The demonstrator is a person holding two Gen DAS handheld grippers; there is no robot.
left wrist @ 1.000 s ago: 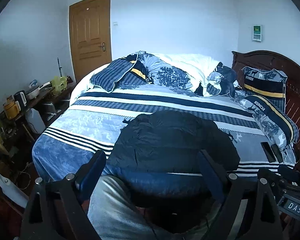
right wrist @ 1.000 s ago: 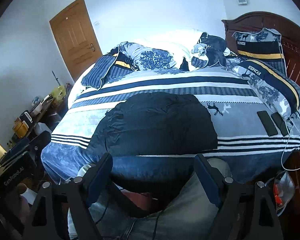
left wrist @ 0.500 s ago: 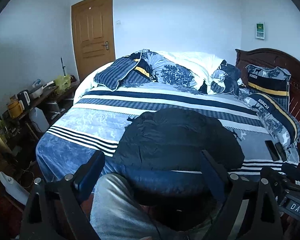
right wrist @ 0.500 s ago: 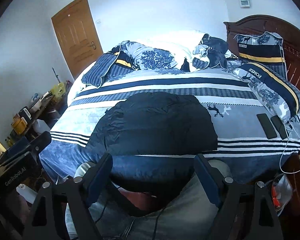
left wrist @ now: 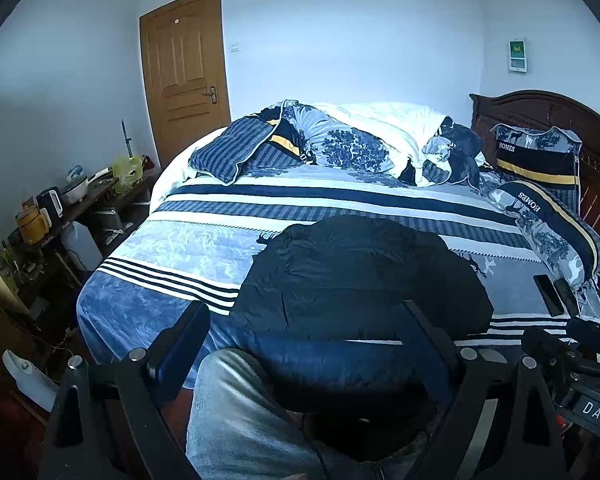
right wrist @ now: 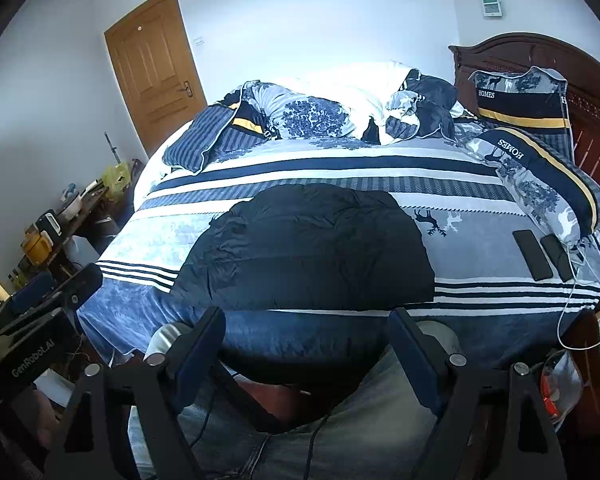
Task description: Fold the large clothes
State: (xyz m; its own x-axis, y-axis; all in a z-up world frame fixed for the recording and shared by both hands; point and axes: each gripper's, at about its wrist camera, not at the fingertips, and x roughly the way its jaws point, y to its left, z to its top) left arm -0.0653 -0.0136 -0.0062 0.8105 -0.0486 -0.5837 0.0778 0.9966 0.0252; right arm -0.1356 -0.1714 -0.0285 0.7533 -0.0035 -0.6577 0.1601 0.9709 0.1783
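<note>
Black puffy jacket [right wrist: 308, 248] lies spread on bed [right wrist: 480, 240], near front edge, 12 o'clock from both tongs. Likely soft, bulky, light, slippery shell. Grab hem corners. Left tongs [left wrist: 304, 332], right tongs [right wrist: 306, 338] wide, empty.
</note>
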